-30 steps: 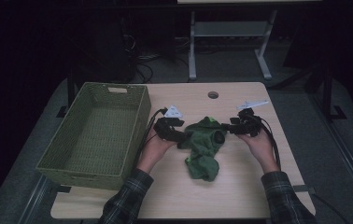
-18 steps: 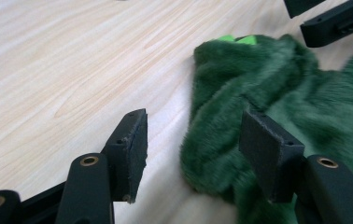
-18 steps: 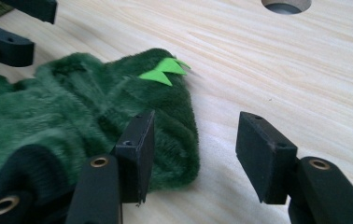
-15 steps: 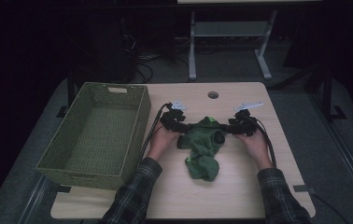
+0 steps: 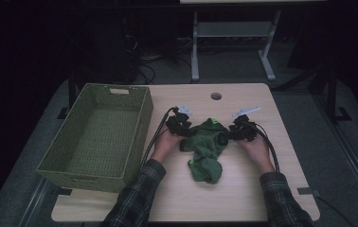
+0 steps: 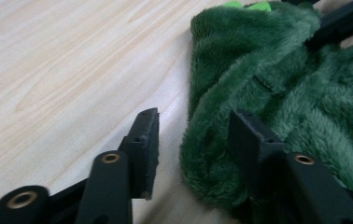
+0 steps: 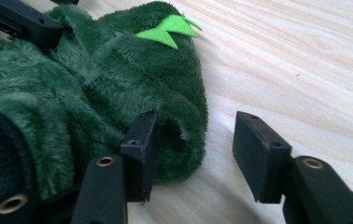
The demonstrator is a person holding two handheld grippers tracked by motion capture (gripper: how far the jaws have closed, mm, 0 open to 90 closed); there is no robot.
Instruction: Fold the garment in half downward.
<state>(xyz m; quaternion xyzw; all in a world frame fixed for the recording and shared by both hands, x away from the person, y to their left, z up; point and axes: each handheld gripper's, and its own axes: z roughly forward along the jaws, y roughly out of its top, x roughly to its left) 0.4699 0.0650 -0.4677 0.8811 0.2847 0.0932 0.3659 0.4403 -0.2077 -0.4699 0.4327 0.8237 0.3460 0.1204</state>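
With the green fleece point(image 5: 206, 150) lying mid-table beside the basket point(image 5: 96, 137), both half-open grippers point(image 6: 191, 135) point(image 7: 195, 140), just closing astride its edges without pinching yet, should be pushed deeper before being shut.

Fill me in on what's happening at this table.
A person works two hand-held grippers on a fuzzy green garment lying crumpled on the wooden table, beside a green woven basket. The left gripper and the right gripper each straddle an opposite edge of the fabric, one jaw pushed into the plush, the other over bare wood. Both pairs of jaws have just been closing, but neither has pinched the fabric yet. The garment is not lifted.
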